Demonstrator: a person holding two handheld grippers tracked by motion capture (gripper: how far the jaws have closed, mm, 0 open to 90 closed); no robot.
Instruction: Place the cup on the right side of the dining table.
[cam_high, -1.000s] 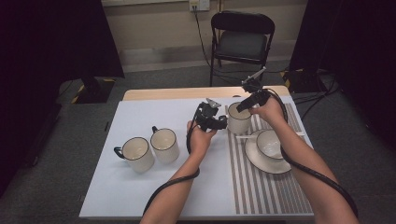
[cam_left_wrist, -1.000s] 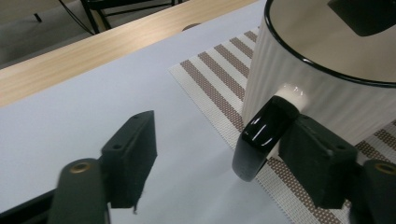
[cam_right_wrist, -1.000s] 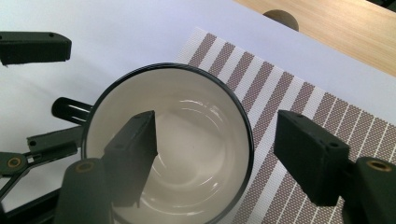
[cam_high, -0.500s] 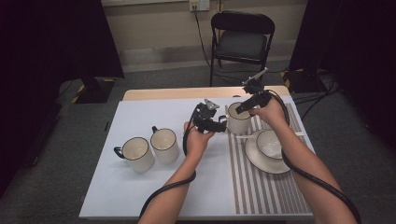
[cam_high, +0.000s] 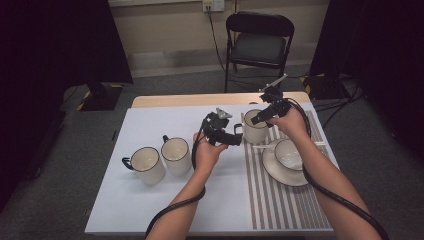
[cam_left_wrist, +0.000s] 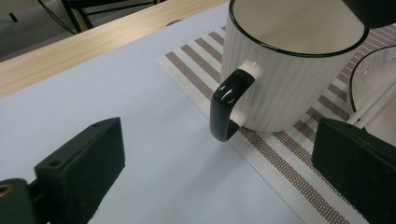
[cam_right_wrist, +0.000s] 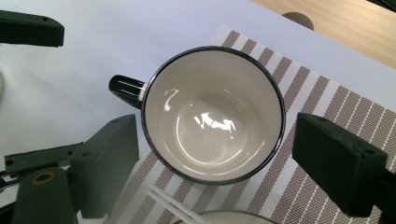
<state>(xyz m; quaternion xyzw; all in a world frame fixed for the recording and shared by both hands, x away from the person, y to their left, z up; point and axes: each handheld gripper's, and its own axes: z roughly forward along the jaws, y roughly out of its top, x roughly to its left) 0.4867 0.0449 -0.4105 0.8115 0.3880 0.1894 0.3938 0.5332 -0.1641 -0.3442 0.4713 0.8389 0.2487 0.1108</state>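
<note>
- Forearms rising from the bottom edge of the high view, a black cable trailing along each.
- Left gripper (cam_high: 239, 139) at frame centre, jaws spread wide and just been opening, nothing pinched between them; aimed at the mug's black handle (cam_left_wrist: 227, 111), which sits in the gap in the left gripper view, touching neither pad.
- Two more mugs (cam_high: 161, 160) side by side at centre left on the white table cover (cam_high: 150, 210), well apart from both grippers.
- Saucer with a cup (cam_high: 287, 159) on the striped placemat (cam_high: 280, 205) at lower right of centre, a white stick lying across it.
- Ribbed white mug (cam_high: 255, 127) with a black rim, upright and empty, on the near-left corner of the placemat, just above the saucer; handle overhanging the white cover.
- Right gripper (cam_high: 261, 118) poised over that mug, jaws released and just been opening, pads standing either side of the rim (cam_right_wrist: 212, 114) without pressing, seen from straight above in the right gripper view.
- Folding chair (cam_high: 257, 45) at the top of the frame, beyond the table.
</note>
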